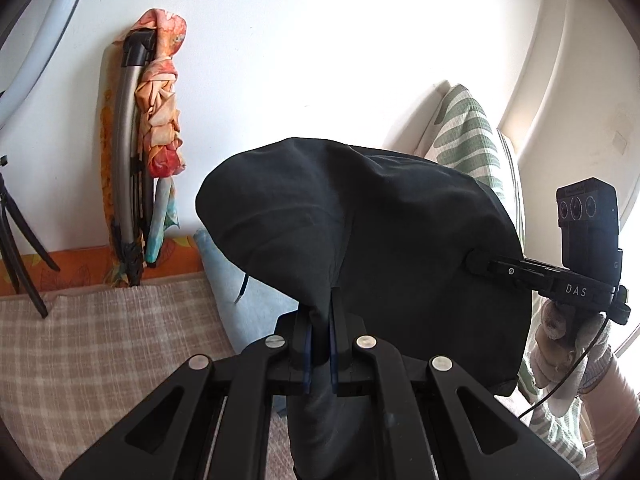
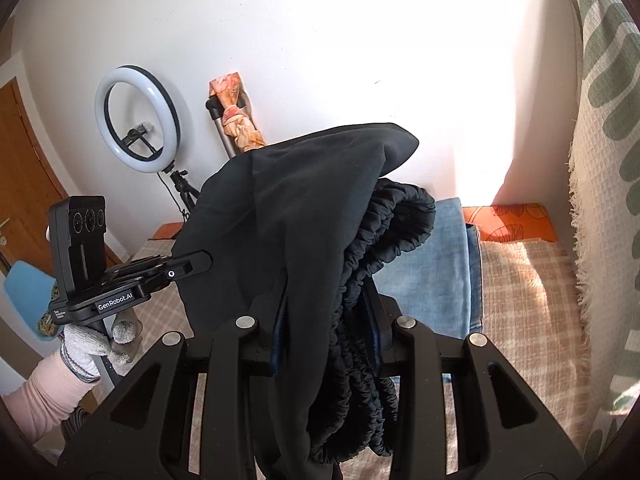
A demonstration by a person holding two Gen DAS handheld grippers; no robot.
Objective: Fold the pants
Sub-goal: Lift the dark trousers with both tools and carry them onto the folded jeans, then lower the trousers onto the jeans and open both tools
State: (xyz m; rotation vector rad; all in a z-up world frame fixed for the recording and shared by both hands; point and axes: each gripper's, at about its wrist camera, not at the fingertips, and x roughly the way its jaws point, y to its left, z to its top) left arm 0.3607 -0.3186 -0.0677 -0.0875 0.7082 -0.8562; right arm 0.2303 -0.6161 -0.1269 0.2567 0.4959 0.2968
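Observation:
Black pants hang in the air between both grippers, above the bed. My left gripper is shut on a thin fold of the black fabric, which drapes down between its arms. The right wrist view shows my right gripper shut on the bunched elastic waistband, with the pants billowing over it. Each gripper appears in the other's view at the cloth's edge: the right gripper and the left gripper, both held by gloved hands.
Folded blue jeans lie on the plaid bed cover below the pants. A ring light on a tripod and a folded chair with orange cloth stand by the white wall. A green-patterned throw hangs at right.

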